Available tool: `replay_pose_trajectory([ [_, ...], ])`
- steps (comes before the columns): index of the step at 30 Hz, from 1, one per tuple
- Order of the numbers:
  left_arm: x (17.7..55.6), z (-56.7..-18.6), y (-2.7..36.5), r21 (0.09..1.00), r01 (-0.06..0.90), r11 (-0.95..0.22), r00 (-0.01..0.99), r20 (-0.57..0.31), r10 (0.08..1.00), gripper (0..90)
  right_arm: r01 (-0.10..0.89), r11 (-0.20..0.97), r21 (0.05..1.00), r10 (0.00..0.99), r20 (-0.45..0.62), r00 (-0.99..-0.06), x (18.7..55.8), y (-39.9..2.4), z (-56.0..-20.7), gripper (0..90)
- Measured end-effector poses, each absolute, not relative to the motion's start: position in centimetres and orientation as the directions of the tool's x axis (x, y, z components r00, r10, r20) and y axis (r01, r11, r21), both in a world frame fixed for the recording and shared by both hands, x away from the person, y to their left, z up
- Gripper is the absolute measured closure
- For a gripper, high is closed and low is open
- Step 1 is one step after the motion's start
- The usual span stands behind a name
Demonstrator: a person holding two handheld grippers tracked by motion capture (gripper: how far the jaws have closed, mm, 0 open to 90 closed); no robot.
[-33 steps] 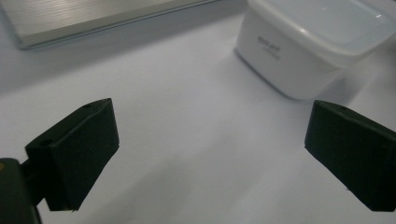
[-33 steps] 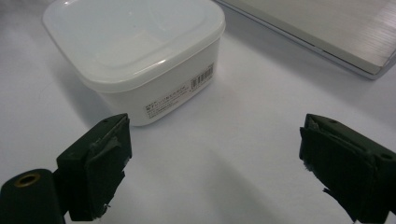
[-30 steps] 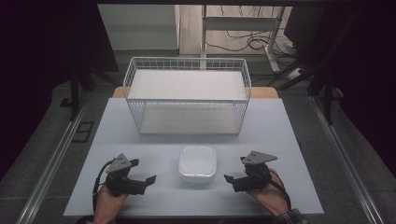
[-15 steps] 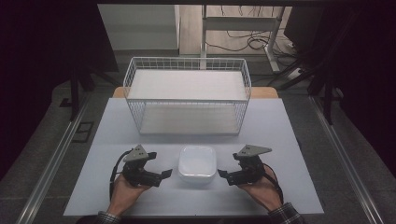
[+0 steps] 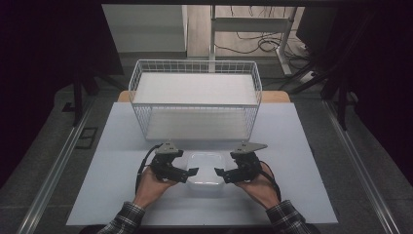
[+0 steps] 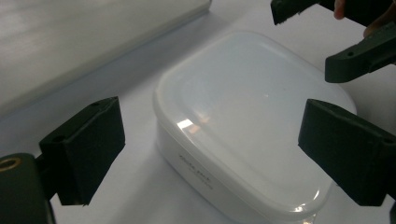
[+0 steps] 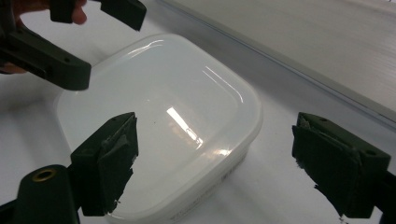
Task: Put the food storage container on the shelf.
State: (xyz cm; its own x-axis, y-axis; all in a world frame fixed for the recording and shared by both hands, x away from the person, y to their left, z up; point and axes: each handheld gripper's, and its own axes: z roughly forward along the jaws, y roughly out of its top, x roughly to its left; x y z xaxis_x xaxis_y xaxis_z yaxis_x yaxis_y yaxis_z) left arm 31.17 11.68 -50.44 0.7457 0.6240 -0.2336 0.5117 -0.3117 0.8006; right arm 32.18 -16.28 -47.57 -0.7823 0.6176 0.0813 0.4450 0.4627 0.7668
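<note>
Both grippers have closed in from the sides within the last second. The left gripper (image 5: 192, 171) and right gripper (image 5: 220, 172), jaws wide and empty, now flank the lidded white container (image 5: 206, 168) lying between them, probably for a two-sided lift. Beyond stands the wire basket (image 5: 195, 100).

White lidded container (image 5: 207, 168) on a pale table (image 5: 302, 146) (plaid sleeves (image 5: 287, 219)), white wire basket (image 5: 195, 97).

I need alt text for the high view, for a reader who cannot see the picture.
A person's two hand-held grippers, left gripper and right gripper, both open, close in from either side on a white lidded container on a pale table. Behind it stands a white wire basket.
</note>
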Motion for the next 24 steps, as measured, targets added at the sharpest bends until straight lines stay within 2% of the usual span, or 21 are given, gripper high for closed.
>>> replay_pose_trajectory([
  [2, 31.1, -50.9, 11.5, 0.791, 0.516, -0.329, 0.746, -0.226, 0.626, 7.9, 0.451, 0.462, 0.764, 0.618, 0.088, -0.781, 32.2, -16.4, -47.8, 13.7],
  [9, 31.1, -51.6, 11.9, 0.784, 0.552, -0.284, 0.751, -0.32, 0.578, 14.0, 0.485, 0.459, 0.744, 0.595, 0.148, -0.79, 32.1, -16.5, -48.8, 13.4],
  [11, 30.9, -51.8, 12.1, 0.777, 0.573, -0.26, 0.747, -0.365, 0.556, 19.3, 0.507, 0.449, 0.736, 0.582, 0.189, -0.791, 32.2, -16.5, -49.0, 15.6],
  [14, 30.2, -51.6, 12.2, 0.769, 0.586, -0.255, 0.736, -0.374, 0.564, 24.4, 0.55, 0.428, 0.717, 0.564, 0.264, -0.782, 32.3, -16.6, -49.2, 20.0],
  [15, 29.9, -51.4, 12.4, 0.769, 0.587, -0.254, 0.733, -0.372, 0.57, 29.1, 0.567, 0.422, 0.707, 0.573, 0.277, -0.772, 32.2, -16.7, -49.2, 21.7],
  [20, 28.9, -50.9, 13.6, 0.763, 0.602, -0.235, 0.724, -0.398, 0.564, 51.3, 0.604, 0.41, 0.683, 0.585, 0.311, -0.749, 31.5, -17.5, -48.5, 42.9],
  [21, 28.7, -50.8, 13.7, 0.76, 0.606, -0.234, 0.722, -0.401, 0.564, 57.2, 0.623, 0.391, 0.678, 0.598, 0.327, -0.732, 31.0, -17.8, -48.1, 52.5],
  [22, 28.5, -50.7, 13.8, 0.762, 0.603, -0.236, 0.723, -0.398, 0.565, 57.2, 0.623, 0.391, 0.678, 0.598, 0.327, -0.732, 31.0, -17.8, -48.1, 52.5],
  [24, 28.1, -50.5, 13.8, 0.763, 0.601, -0.236, 0.72, -0.39, 0.575, 61.0, 0.633, 0.373, 0.679, 0.612, 0.332, -0.718, 30.6, -18.1, -47.7, 60.5],
])
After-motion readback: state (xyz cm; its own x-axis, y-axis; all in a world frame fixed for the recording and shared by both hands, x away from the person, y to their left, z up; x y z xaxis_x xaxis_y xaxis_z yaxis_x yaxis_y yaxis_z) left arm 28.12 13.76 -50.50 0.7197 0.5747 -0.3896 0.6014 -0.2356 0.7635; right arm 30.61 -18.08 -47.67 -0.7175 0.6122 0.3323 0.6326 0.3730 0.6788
